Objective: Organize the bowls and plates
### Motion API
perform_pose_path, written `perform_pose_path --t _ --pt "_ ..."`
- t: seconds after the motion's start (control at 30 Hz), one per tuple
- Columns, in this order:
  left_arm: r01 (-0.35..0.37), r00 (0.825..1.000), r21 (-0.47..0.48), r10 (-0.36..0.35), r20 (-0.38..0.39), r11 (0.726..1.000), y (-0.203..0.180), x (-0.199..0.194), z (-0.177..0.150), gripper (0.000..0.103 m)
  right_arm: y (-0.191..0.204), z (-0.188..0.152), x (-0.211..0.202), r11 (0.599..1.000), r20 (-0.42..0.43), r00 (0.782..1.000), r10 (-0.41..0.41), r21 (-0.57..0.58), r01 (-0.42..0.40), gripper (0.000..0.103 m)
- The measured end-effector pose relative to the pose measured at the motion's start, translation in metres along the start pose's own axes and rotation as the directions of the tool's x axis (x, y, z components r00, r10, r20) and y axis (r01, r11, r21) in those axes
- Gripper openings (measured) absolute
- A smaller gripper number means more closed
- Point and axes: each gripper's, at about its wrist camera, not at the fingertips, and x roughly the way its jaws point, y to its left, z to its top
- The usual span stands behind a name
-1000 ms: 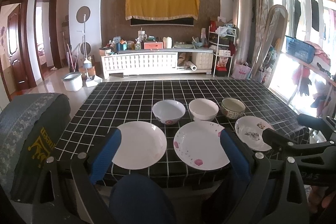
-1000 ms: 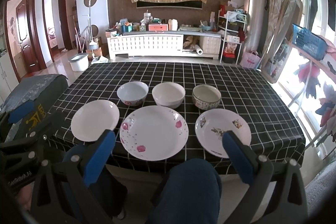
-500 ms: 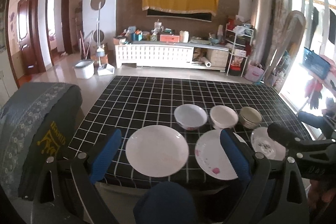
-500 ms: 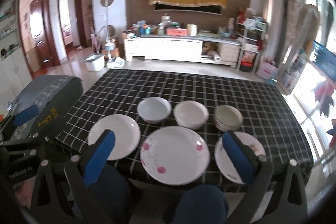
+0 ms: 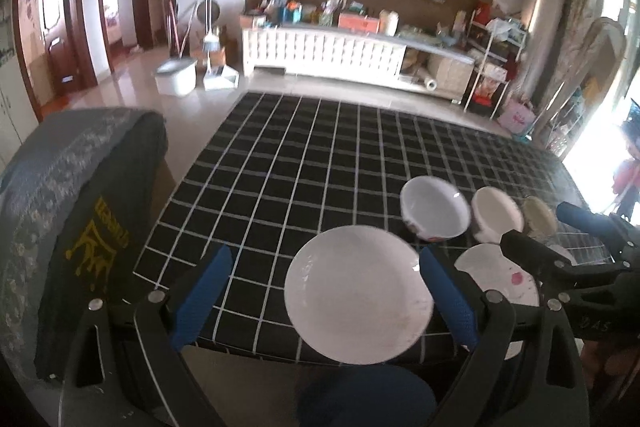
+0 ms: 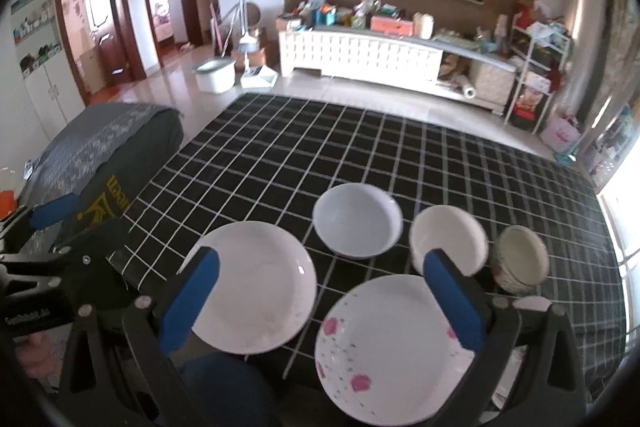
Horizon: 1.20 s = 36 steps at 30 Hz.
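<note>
Left gripper (image 5: 322, 289), seen through its own camera, is hanging spread wide with nothing between its blue pads (image 5: 200, 297), above the near edge of the table (image 5: 304, 155). Black cloth with a white grid is covering the table. A plain white plate (image 5: 358, 295) is lying between the pads in this view, at the near edge. Behind it and to the right, three bowls are standing in a row: a white bowl (image 5: 434, 213), a cream bowl (image 5: 496, 213), and a patterned bowl (image 5: 538, 215), each just beside the next. A flowered plate (image 5: 504, 279) is sitting right of the plain one, partly hidden by the right pad. The right gripper (image 5: 576, 239) is showing at the right margin, above the far-right dishes. A covered chair (image 5: 72, 211) is standing left of the table.

Right gripper (image 6: 320, 303), through its own camera, is also gaping, grasping nothing. The flowered plate (image 6: 384, 343) is lying between its pads at the near edge, the plain white plate (image 6: 256, 287) just left of it, apart. The white bowl (image 6: 356, 219), cream bowl (image 6: 448, 237) and patterned bowl (image 6: 520, 259) are lining up behind. A third plate (image 6: 532, 303) is peeking out at the right, mostly hidden. The left gripper (image 6: 56, 239) is showing at the left margin.
</note>
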Motion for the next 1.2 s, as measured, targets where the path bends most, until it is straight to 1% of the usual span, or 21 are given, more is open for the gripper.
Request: perform_pose_path --t 0.1,0.23,0.3,0.33,0.37,0.4,0.47,0.5,0.57,0.6,0.63,0.67,0.73,0.83,1.0,1.1,1.13,1.2 --pt "-0.009 0.999 -0.015 0.008 -0.052 1.000 0.011 0.026 -0.003 0.094 0.003 0.004 0.025 1.000 -0.040 0.999 0.009 -0.013 -0.010 0.103" --pt "-0.001 0.992 -0.038 -0.004 -0.126 0.999 0.025 0.061 -0.012 0.093 0.006 0.000 0.059 1.000 -0.104 0.994 0.017 -0.019 -0.019 0.102" --pt "0.000 0.988 -0.042 -0.006 -0.157 0.999 0.031 0.078 -0.017 0.084 0.006 -0.005 0.075 0.999 -0.139 0.990 0.023 -0.019 -0.026 0.097" --pt "-0.001 0.984 -0.042 -0.007 -0.179 0.999 0.032 0.086 -0.019 0.071 0.006 -0.007 0.082 0.999 -0.157 0.987 0.026 -0.017 -0.029 0.092" --pt "0.009 0.978 -0.043 -0.018 -0.210 0.999 0.034 0.095 -0.023 0.062 0.006 -0.009 0.091 0.999 -0.177 0.984 0.026 -0.017 -0.030 0.085" --pt "0.016 0.971 -0.045 -0.027 -0.237 0.999 0.035 0.103 -0.025 0.060 0.006 -0.012 0.097 0.999 -0.193 0.981 0.028 -0.015 -0.032 0.082" --pt "0.018 0.961 -0.046 -0.030 -0.273 0.999 0.036 0.114 -0.030 0.058 0.005 -0.017 0.110 0.999 -0.231 0.972 0.033 -0.009 -0.036 0.069" --pt "0.017 0.961 -0.043 -0.028 -0.276 0.999 0.036 0.117 -0.032 0.057 0.004 -0.018 0.115 0.999 -0.245 0.969 0.041 -0.002 -0.042 0.067" --pt "0.015 0.957 -0.043 -0.027 -0.287 0.999 0.036 0.124 -0.035 0.051 0.000 -0.023 0.127 0.998 -0.282 0.958 0.058 0.019 -0.055 0.060" --pt "0.017 0.955 -0.048 -0.030 -0.296 0.999 0.037 0.128 -0.035 0.048 -0.002 -0.025 0.132 0.998 -0.296 0.953 0.060 0.024 -0.055 0.059" --pt "0.015 0.952 -0.053 -0.030 -0.306 0.998 0.038 0.132 -0.036 0.041 -0.003 -0.028 0.136 0.998 -0.306 0.950 0.059 0.025 -0.054 0.057" --pt "0.015 0.947 -0.056 -0.032 -0.318 0.998 0.039 0.135 -0.037 0.030 -0.003 -0.029 0.139 0.999 -0.313 0.948 0.054 0.022 -0.050 0.055" --pt "0.018 0.939 -0.064 -0.039 -0.341 0.998 0.040 0.141 -0.040 0.023 -0.005 -0.033 0.143 0.998 -0.327 0.943 0.060 0.025 -0.055 0.051" --pt "0.031 0.931 -0.069 -0.054 -0.360 0.997 0.042 0.148 -0.044 0.023 -0.008 -0.038 0.150 0.997 -0.346 0.935 0.072 0.039 -0.063 0.045" --pt "0.025 0.925 -0.069 -0.049 -0.376 0.997 0.041 0.154 -0.048 0.015 -0.012 -0.043 0.163 0.996 -0.379 0.921 0.085 0.051 -0.071 0.033" --pt "0.025 0.925 -0.076 -0.051 -0.376 0.997 0.044 0.155 -0.049 0.011 -0.012 -0.048 0.162 0.993 -0.379 0.918 0.116 0.074 -0.095 0.026" --pt "0.029 0.925 -0.081 -0.057 -0.376 0.996 0.045 0.154 -0.049 0.011 -0.012 -0.049 0.160 0.994 -0.373 0.921 0.108 0.067 -0.089 0.026" --pt "0.028 0.924 -0.081 -0.056 -0.379 0.996 0.044 0.155 -0.050 0.011 -0.012 -0.050 0.160 0.993 -0.371 0.921 0.115 0.068 -0.097 0.026"
